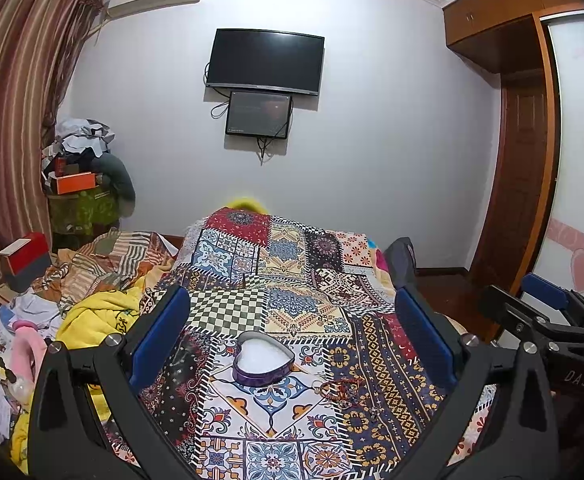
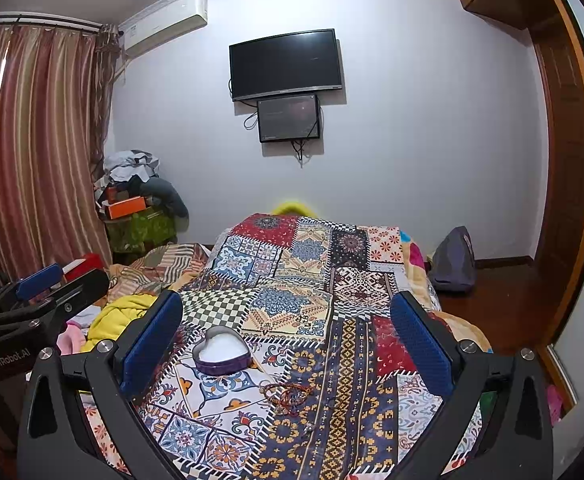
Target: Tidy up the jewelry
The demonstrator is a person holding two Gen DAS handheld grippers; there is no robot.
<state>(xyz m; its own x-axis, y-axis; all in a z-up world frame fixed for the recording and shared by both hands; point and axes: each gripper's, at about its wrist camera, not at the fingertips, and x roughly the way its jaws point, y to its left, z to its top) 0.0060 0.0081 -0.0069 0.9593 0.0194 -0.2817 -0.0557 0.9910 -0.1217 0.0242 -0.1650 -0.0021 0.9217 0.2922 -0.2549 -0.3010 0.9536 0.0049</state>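
A purple heart-shaped box point(image 1: 262, 358) with a white lining lies open on the patterned bedspread point(image 1: 292, 304); it also shows in the right wrist view point(image 2: 222, 351). A small heap of red cord bracelets point(image 1: 341, 390) lies just right of the box, also seen in the right wrist view point(image 2: 288, 394). My left gripper point(image 1: 292, 332) is open and empty, held above the bed with the box between its fingers in view. My right gripper point(image 2: 288, 328) is open and empty, beside the left one, which shows at the left edge point(image 2: 40, 292).
Yellow clothing point(image 1: 100, 312), striped bedding point(image 1: 120, 256) and papers clutter the bed's left side. Boxes and clothes are piled in the far left corner point(image 1: 80, 176). A dark bag point(image 2: 453, 260) stands on the floor right of the bed by a wooden wardrobe point(image 2: 563, 160).
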